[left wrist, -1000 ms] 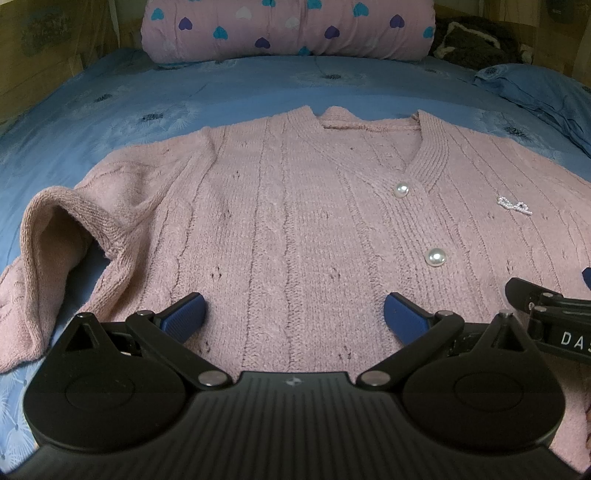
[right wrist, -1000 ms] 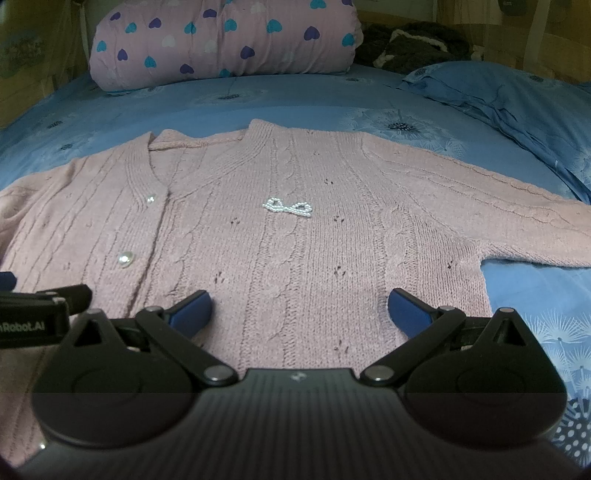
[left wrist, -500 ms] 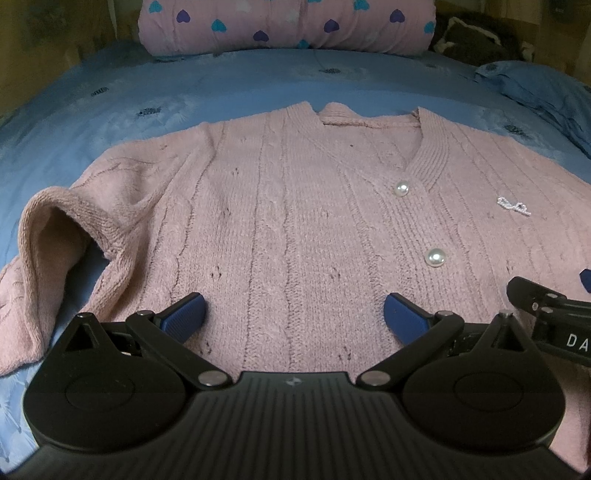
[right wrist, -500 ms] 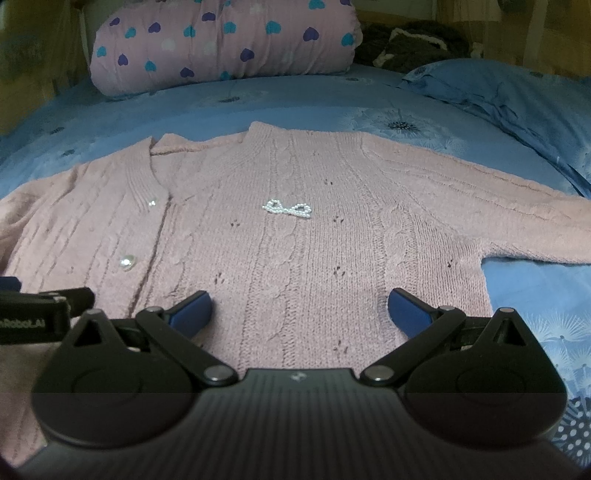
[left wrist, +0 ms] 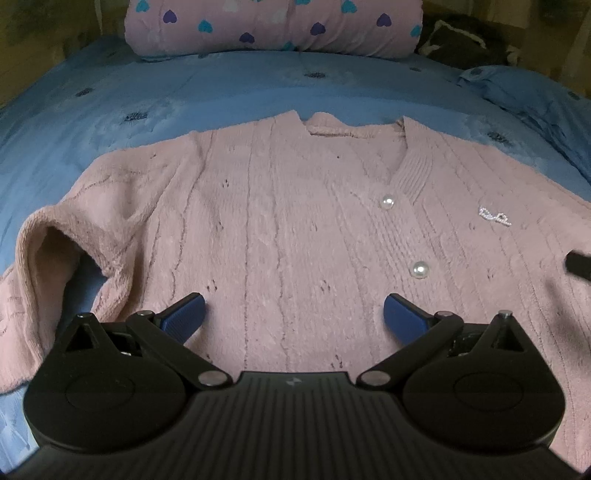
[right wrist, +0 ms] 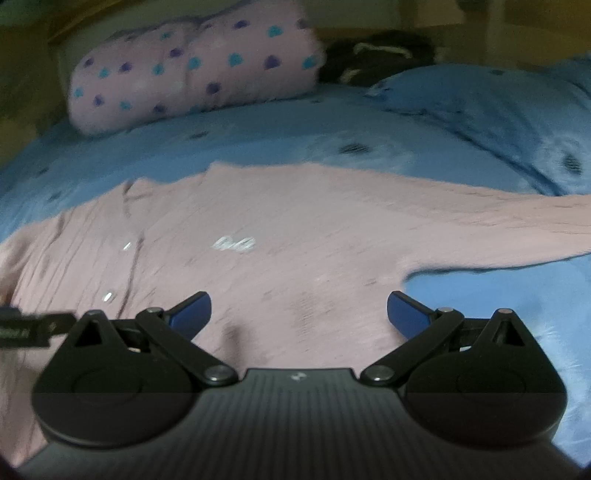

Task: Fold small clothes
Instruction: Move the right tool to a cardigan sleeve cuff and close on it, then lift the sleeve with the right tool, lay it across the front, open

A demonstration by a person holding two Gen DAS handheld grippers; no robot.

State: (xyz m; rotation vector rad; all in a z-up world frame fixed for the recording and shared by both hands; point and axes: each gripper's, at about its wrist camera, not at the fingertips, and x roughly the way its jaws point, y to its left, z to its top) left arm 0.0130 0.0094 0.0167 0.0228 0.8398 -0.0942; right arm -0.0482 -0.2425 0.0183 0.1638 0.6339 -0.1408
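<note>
A pink knit cardigan (left wrist: 295,229) with pearl buttons lies front up, spread flat on the blue bedspread (left wrist: 184,88). Its sleeve on the left (left wrist: 33,280) is bent back toward the hem. My left gripper (left wrist: 293,314) is open and empty, hovering over the cardigan's lower left half. In the right wrist view the cardigan (right wrist: 280,236) is blurred; its other sleeve (right wrist: 517,232) stretches out to the right. My right gripper (right wrist: 299,308) is open and empty over the lower right half, near the armpit.
A pink pillow with heart print (left wrist: 273,26) lies at the head of the bed. A blue pillow (right wrist: 498,107) and a dark bundle (right wrist: 376,55) sit at the back right. Wooden walls border the bed.
Both grippers have risen and pulled back from the cardigan, staying open. The right gripper has swung to the right, so its view is blurred. The cardigan has not moved.
</note>
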